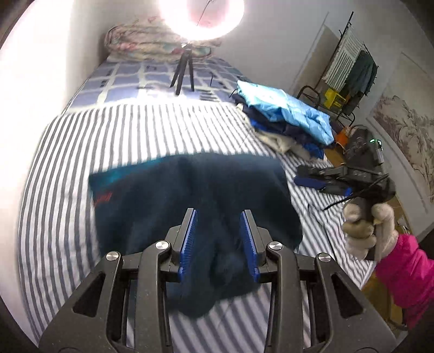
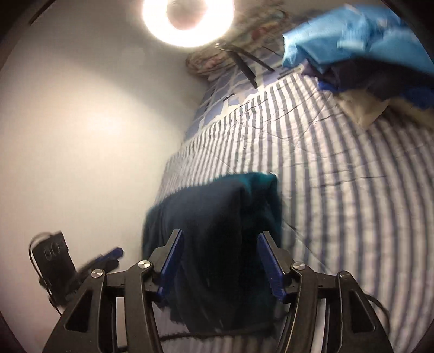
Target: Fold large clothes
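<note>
Left wrist view first: the left claw (image 1: 220,217) stands with its blue-padded jaws set apart, nothing pinched between them, poised over the near end of a dark navy garment (image 1: 190,198) that lies on the striped bedcover (image 1: 81,152). The cloth passes under the gap between the pads, and whether the tips touch it I cannot tell. From the right wrist view the right claw (image 2: 220,239) is likewise spread wide, with the same dark cloth bulging up between and beyond its jaws; the picture is blurred, so contact there is also unclear. Seen from the left, the garment is already a compact, roughly rectangular bundle with a teal edge and a small red mark near its far left corner, which suggests several folds are in; its near end looks rumpled and bunched, so my judgement is that a last fold or a tidy-up is left before this piece counts as finished. Farther out, at the right side of the bed, a pile of clothes (image 1: 284,119) topped by a light blue garment (image 1: 293,111) sits well apart from the navy bundle; it looks loosely heaped, so more pieces probably remain. Beyond it a small tripod (image 1: 183,73) stands under a ring light (image 1: 200,19) near the bed's head.
</note>
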Demonstrator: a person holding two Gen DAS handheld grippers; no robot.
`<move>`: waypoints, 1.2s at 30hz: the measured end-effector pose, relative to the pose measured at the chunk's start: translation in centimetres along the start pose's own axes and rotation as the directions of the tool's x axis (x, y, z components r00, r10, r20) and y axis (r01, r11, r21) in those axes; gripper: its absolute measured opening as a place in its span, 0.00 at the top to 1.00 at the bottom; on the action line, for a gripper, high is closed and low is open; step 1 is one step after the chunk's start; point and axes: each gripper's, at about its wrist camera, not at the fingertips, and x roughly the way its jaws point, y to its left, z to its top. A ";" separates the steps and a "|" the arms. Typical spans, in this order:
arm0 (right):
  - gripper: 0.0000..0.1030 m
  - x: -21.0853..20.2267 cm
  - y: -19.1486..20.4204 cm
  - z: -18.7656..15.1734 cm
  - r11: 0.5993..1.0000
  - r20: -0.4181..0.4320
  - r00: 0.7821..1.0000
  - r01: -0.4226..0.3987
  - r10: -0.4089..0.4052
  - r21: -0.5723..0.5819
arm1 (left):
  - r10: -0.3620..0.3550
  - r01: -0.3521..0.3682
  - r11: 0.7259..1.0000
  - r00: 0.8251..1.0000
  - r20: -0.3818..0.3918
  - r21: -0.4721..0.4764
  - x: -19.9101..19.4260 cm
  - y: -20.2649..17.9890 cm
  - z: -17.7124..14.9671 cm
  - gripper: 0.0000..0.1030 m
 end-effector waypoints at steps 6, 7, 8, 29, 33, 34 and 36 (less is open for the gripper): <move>0.61 4.6 1.3 3.1 0.999 -0.043 0.998 -0.050 0.050 -0.002 | 0.012 -0.013 0.998 1.000 -0.004 -0.058 4.7 1.6 5.1 0.68; 0.65 4.9 1.6 3.3 0.999 -0.042 0.998 -0.047 0.046 -0.022 | 0.014 -0.015 0.998 1.000 -0.019 -0.067 5.9 2.1 5.5 0.68; 0.69 5.0 1.8 3.6 0.998 -0.038 0.999 -0.034 0.032 -0.046 | 0.016 -0.019 0.997 0.999 -0.031 -0.070 7.0 2.4 5.5 0.68; 0.45 1.7 -1.1 -4.0 0.996 -0.179 0.983 -0.056 0.043 -0.069 | -0.050 0.048 0.998 0.998 -0.038 -0.042 7.4 2.3 0.4 0.67; 0.89 2.9 -0.4 -6.0 0.998 -0.229 0.973 -0.038 0.025 -0.050 | -0.059 0.055 0.997 0.996 -0.074 -0.051 8.1 1.8 -0.8 0.67; 0.92 1.9 0.1 -6.3 0.994 -0.213 0.971 -0.108 0.106 0.005 | -0.068 0.064 0.997 0.995 -0.076 -0.054 8.2 1.7 -0.9 0.67; 0.94 0.0 1.1 -6.5 0.982 -0.158 0.970 -0.187 0.184 -0.001 | -0.069 0.066 0.997 0.995 -0.076 -0.043 8.3 1.2 -1.3 0.67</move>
